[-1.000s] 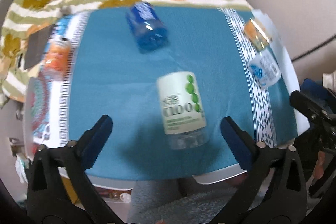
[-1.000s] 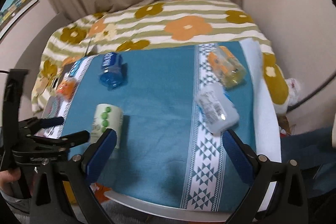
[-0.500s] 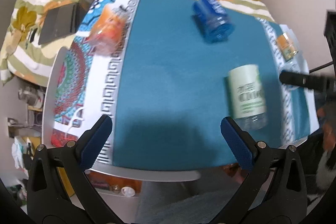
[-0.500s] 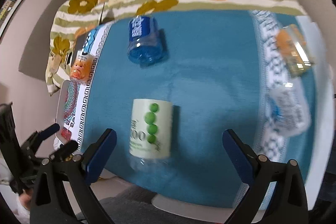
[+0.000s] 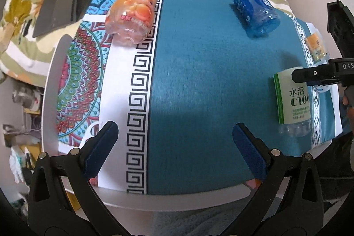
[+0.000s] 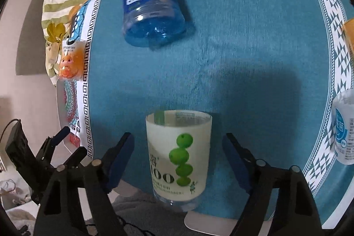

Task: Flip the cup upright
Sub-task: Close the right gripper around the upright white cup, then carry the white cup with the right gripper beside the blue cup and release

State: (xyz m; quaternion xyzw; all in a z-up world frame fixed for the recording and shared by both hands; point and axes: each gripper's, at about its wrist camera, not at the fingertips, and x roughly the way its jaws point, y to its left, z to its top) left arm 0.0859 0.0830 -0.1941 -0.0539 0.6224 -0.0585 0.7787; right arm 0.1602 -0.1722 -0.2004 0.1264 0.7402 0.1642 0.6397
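A cup cut from a bottle, with a white label and green dots (image 6: 179,156), lies on its side on the blue cloth near the table's front edge. My right gripper (image 6: 178,155) is open, its blue pads on either side of the cup without touching it. The same cup shows at the right in the left wrist view (image 5: 292,101), with a right finger (image 5: 309,74) over it. My left gripper (image 5: 174,147) is open and empty above the cloth's left part.
A blue cup (image 6: 150,8) lies on its side farther back. An orange cup (image 5: 132,12) lies at the left on the patterned cloth. Two more cups (image 6: 343,132) lie at the right. A laptop (image 5: 64,8) rests on the flowered bedspread behind the table.
My right gripper has moved down and closer, so the white-label cup now sits between its fingers. My left gripper has swung left, away from that cup.
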